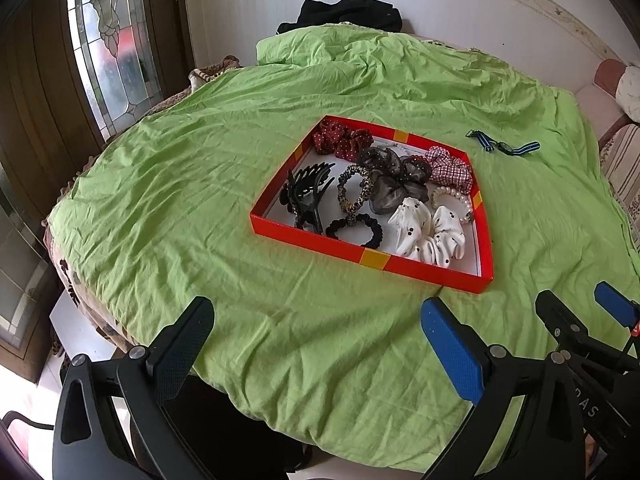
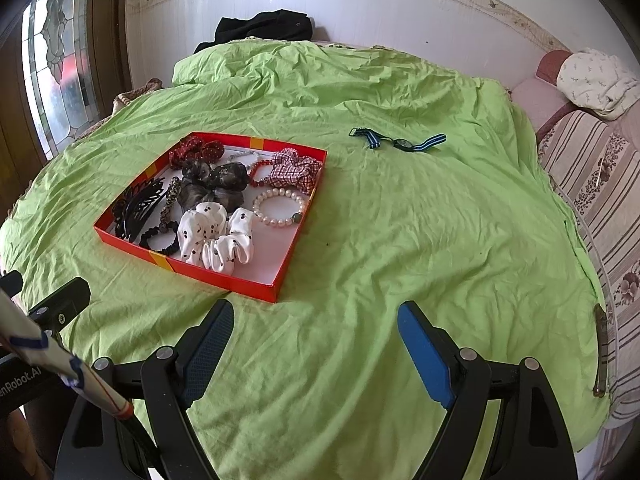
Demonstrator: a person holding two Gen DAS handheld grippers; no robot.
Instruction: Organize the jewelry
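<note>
A shallow red box (image 1: pixel 304 236) (image 2: pixel 132 246) sits on the green cloth and holds scrunchies, a black claw clip (image 1: pixel 306 196) (image 2: pixel 138 204), a pearl bracelet (image 1: pixel 454 200) (image 2: pixel 278 208) and a red bead string. A watch with a blue striped strap (image 1: pixel 502 146) (image 2: pixel 400 142) lies alone on the cloth, beyond and right of the box. My left gripper (image 1: pixel 316 340) is open and empty, near the front edge. My right gripper (image 2: pixel 316 344) is open and empty, just in front of the box; its tips also show in the left wrist view (image 1: pixel 576 304).
The green cloth (image 1: pixel 200 184) (image 2: pixel 420 240) covers a round table. A black garment (image 1: pixel 352 16) (image 2: pixel 264 28) lies at the far edge against the wall. A striped sofa (image 2: pixel 592 168) stands at the right and a glazed door (image 1: pixel 108 48) at the left.
</note>
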